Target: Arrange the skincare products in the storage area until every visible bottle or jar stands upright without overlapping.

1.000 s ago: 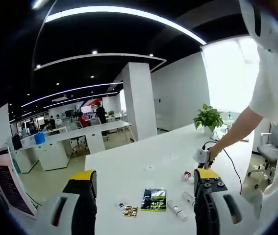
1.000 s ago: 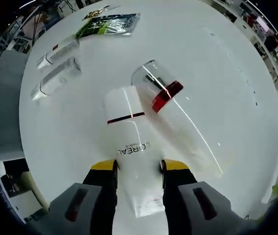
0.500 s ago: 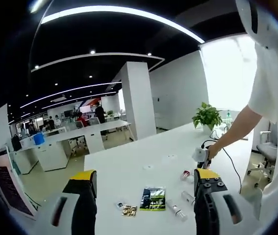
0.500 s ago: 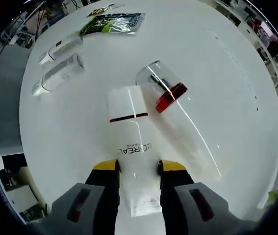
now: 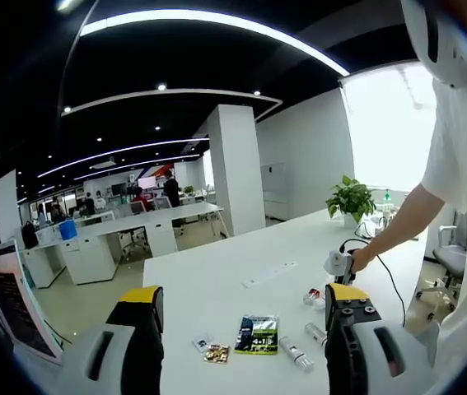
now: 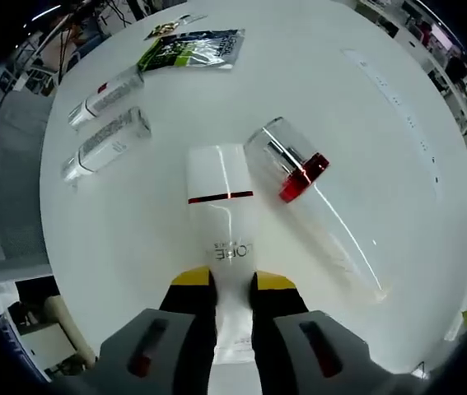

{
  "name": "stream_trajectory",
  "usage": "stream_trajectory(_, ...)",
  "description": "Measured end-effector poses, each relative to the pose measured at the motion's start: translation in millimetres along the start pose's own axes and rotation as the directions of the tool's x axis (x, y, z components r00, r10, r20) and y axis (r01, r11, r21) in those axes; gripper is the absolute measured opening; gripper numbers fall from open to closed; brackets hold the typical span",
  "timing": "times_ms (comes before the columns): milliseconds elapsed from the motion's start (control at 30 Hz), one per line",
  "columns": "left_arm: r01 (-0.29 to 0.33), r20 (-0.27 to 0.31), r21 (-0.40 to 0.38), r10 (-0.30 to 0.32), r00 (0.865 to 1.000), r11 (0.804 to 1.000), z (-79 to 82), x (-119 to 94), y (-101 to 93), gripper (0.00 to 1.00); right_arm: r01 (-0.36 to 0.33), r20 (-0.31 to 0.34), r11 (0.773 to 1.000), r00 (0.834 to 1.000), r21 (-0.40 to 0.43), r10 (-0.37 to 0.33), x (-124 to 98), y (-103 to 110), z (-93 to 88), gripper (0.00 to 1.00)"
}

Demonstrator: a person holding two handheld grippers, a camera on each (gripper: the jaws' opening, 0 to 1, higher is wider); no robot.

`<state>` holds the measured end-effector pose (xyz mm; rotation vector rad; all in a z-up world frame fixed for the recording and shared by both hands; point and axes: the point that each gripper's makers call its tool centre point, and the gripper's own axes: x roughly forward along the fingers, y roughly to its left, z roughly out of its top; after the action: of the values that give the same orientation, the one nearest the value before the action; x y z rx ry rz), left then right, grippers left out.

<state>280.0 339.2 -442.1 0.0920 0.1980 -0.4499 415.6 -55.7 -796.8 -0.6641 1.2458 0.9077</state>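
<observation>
In the right gripper view a white tube (image 6: pixel 219 189) with a red band lies flat on the white table (image 6: pixel 365 115). My right gripper (image 6: pixel 231 284) is shut on the tube's lower end. A clear bottle with a red collar (image 6: pixel 299 177) lies on its side just right of the tube. Two small clear bottles (image 6: pixel 105 140) (image 6: pixel 104 92) lie on their sides to the left. In the left gripper view my left gripper (image 5: pixel 241 325) hangs open above the table's near end, with nothing between its jaws. The same small bottles (image 5: pixel 297 352) show there, lying down.
A green sachet (image 6: pixel 190 48) and a small gold packet (image 5: pixel 215 354) lie at the table's end. A person's hand holds the right gripper (image 5: pixel 340 265) over the table. A potted plant (image 5: pixel 351 197) and a cable sit at the far end.
The right gripper's jaws have drawn together onto the white tube. The left gripper view has barely shifted and that gripper stays open.
</observation>
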Motion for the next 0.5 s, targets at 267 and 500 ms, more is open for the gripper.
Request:
stream_trajectory(267,-0.016,0.014,-0.001,0.016,1.000,1.000,2.9,-6.4,0.7,0.83,0.006,0.009,1.000,1.000,-0.008,-0.006,-2.7,9.8,1.1,0.04)
stream_trajectory(500,-0.037,0.028,-0.006,0.037,0.999,0.999,3.3,-17.5,1.7,0.83,0.000,-0.011,1.000,1.000,-0.018,0.000,-7.6,31.3,-1.1,0.04)
